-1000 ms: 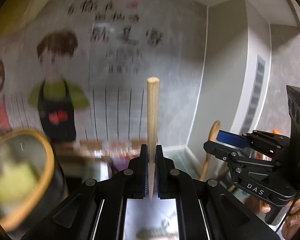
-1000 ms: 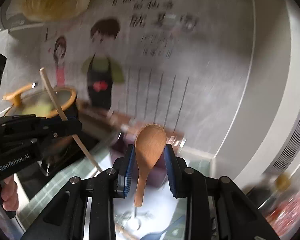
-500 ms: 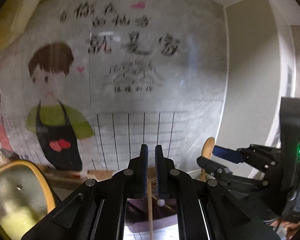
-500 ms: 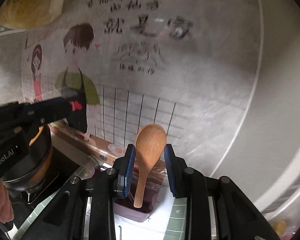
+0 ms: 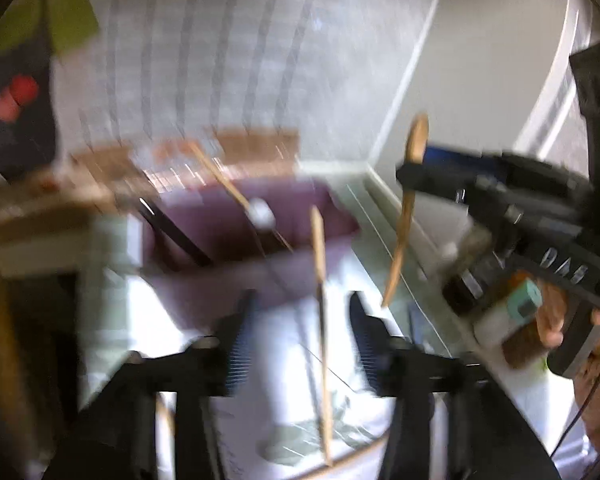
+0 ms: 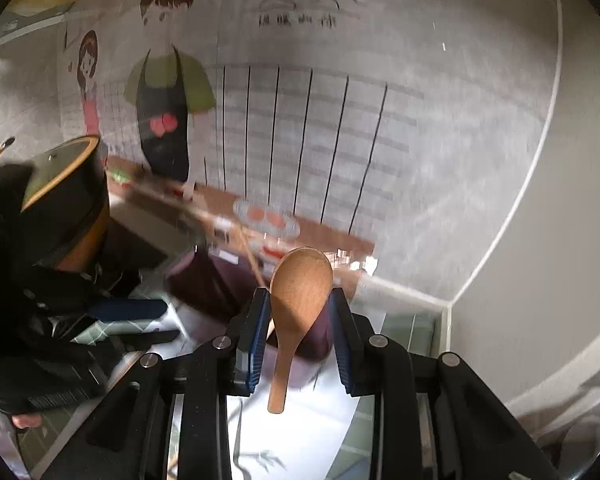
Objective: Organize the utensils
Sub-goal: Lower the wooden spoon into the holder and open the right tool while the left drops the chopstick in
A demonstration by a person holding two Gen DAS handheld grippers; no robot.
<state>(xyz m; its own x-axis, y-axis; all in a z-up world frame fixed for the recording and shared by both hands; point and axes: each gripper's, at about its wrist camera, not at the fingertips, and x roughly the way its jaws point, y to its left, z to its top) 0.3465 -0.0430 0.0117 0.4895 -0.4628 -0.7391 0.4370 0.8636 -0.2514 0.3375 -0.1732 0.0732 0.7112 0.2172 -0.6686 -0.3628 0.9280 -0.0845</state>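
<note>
In the blurred left wrist view my left gripper (image 5: pixel 298 312) is open. A wooden chopstick (image 5: pixel 322 312) stands loose between its spread fingers, touching neither, just in front of the purple utensil bin (image 5: pixel 220 216). The bin holds several utensils, one with a white knob (image 5: pixel 260 212). My right gripper (image 6: pixel 300 312) is shut on a wooden spoon (image 6: pixel 298 300), bowl up and handle hanging down, above the purple bin (image 6: pixel 212 284). The right gripper with the spoon (image 5: pixel 410 184) also shows at the right of the left wrist view.
A black pot with a glass lid (image 6: pixel 60 184) stands at the left on the stove. The wall with a cartoon poster (image 6: pixel 168 92) rises right behind the bin. A white mat (image 6: pixel 300 432) covers the counter below. Bottles (image 5: pixel 512 308) stand at the right.
My left gripper has opened and let go of the chopstick, which has dropped toward the bin. Both views have tilted down toward the counter. The right gripper still holds the spoon.
</note>
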